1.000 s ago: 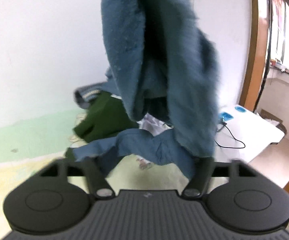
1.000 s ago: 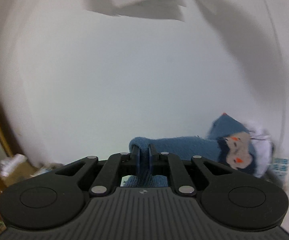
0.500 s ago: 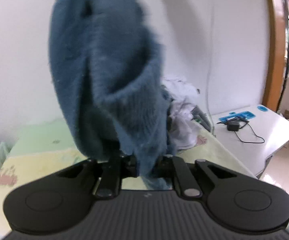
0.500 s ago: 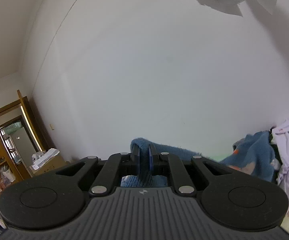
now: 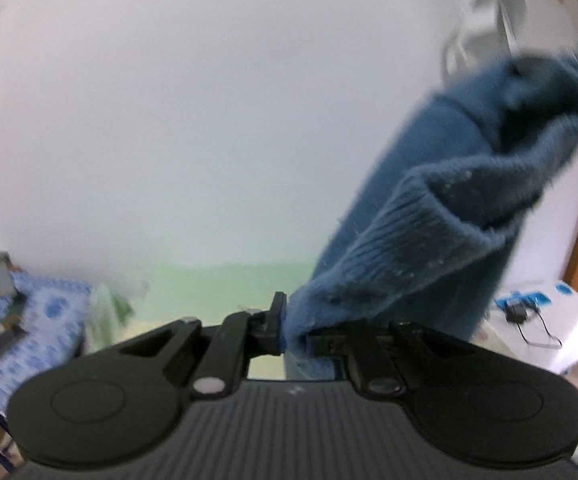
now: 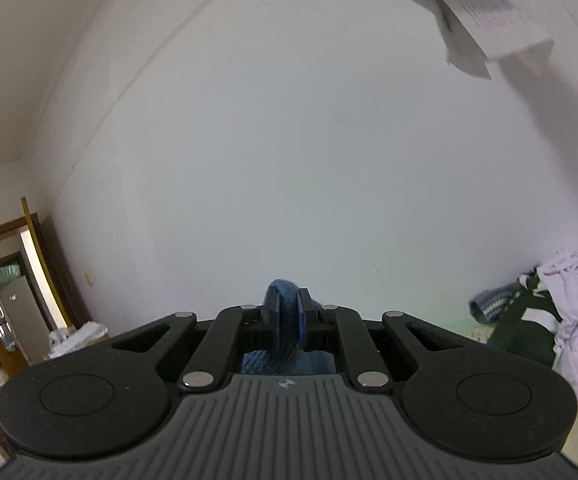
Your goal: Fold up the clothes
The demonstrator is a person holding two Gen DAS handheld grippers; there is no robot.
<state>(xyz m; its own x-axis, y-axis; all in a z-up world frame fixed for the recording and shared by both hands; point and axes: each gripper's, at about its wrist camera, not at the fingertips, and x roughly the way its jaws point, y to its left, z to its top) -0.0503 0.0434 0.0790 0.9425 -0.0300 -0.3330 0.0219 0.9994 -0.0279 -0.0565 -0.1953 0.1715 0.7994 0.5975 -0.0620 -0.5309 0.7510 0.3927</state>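
Left gripper (image 5: 293,330) clamped on a fold of the blue knitted sweater (image 5: 429,236), held in the air and stretching up to the right, ribbed cuff hanging open. Right gripper (image 6: 288,320) pinched tight on another bit of the same blue knit. Behind both, a plain white wall (image 6: 289,160) with a pale green band low down. Below, a bed with a yellowish sheet (image 5: 161,330); at its left a blue patterned cover (image 5: 41,320). Far right, a white table (image 5: 561,328) with a black charger and cable (image 5: 529,322). Heaped clothes (image 6: 549,308) by the wall; wooden doorframe (image 6: 35,240) at left.
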